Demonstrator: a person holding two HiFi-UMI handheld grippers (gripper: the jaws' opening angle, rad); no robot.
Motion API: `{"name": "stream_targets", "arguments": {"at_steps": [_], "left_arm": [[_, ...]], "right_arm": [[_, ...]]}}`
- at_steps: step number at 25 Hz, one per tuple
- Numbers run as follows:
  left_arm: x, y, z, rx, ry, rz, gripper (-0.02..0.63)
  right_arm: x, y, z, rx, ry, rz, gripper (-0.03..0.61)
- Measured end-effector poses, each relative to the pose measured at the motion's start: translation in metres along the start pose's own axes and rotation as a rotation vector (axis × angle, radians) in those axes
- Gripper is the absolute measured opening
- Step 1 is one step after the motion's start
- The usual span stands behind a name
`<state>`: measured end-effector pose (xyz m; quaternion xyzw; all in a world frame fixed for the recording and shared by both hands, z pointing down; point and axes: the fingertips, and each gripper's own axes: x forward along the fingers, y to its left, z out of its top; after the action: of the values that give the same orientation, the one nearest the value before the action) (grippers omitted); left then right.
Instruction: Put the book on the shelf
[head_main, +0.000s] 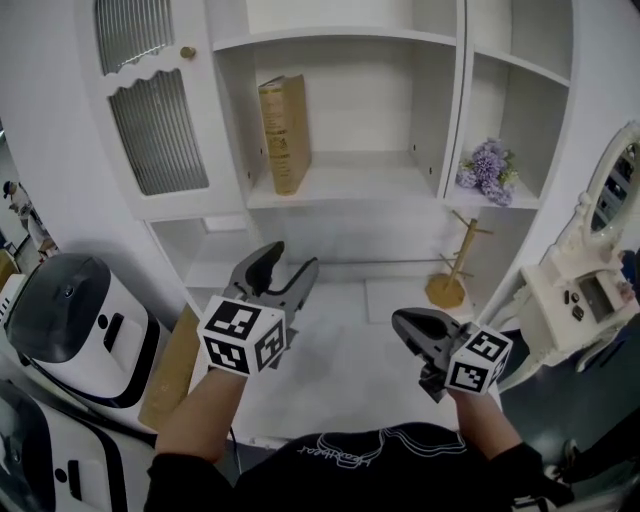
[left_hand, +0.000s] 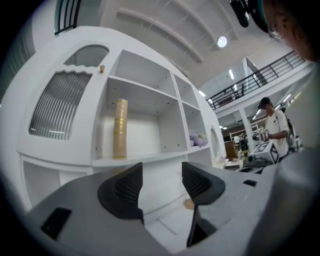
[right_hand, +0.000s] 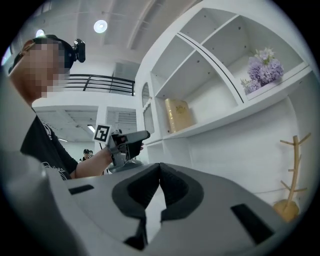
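The book (head_main: 284, 133) is standing up on the shelf (head_main: 350, 187), at its left side. The left tool (head_main: 288, 266) is hanging spread apart, empty. The right tool (head_main: 404, 326) is pressing its jaws together on nothing.

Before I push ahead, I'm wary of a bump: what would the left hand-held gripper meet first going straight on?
Probably the white back panel below the shelf; the left hand-held gripper, open, points under the book. Depth unclear.

Grey left gripper (head_main: 288, 262) and grey right gripper (head_main: 400, 322) fitted with black ribbed pads (left_hand: 127, 189), white cubes (head_main: 243, 335) printed with black square markers, black short-sleeved shirt (head_main: 350, 465) worn
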<state>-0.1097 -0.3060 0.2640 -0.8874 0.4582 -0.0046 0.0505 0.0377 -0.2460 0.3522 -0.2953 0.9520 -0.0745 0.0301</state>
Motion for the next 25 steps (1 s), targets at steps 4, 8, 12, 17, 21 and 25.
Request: {"name": "stream_targets", "arguments": {"at_steps": [4,8,12,17,21,25], "left_arm": [[-0.025,-0.054,-0.048,-0.075,0.050,-0.152,0.244],[-0.054,-0.083,-0.072,-0.202,0.051,-0.200,0.093],[-0.078,-0.104,-0.087,-0.305,0.054,-0.239,0.033],[-0.095,-0.122,-0.098,-0.284,0.056,-0.250,0.003],[-0.104,-0.119,-0.098,-0.313,0.042,-0.228,0.003],[-0.106,-0.111,-0.094,-0.323,0.033,-0.207,0.003]], "right_arm": [[-0.003,0.022,0.002,-0.029,-0.006,0.001,0.006],[-0.007,0.045,-0.001,-0.024,-0.018,0.008,0.006],[-0.015,0.061,-0.012,0.002,-0.029,0.004,0.006],[-0.021,0.076,-0.025,0.028,-0.034,-0.001,0.006],[-0.023,0.085,-0.033,0.017,-0.016,-0.005,0.006],[-0.023,0.087,-0.032,0.019,-0.017,-0.009,0.006]]}}
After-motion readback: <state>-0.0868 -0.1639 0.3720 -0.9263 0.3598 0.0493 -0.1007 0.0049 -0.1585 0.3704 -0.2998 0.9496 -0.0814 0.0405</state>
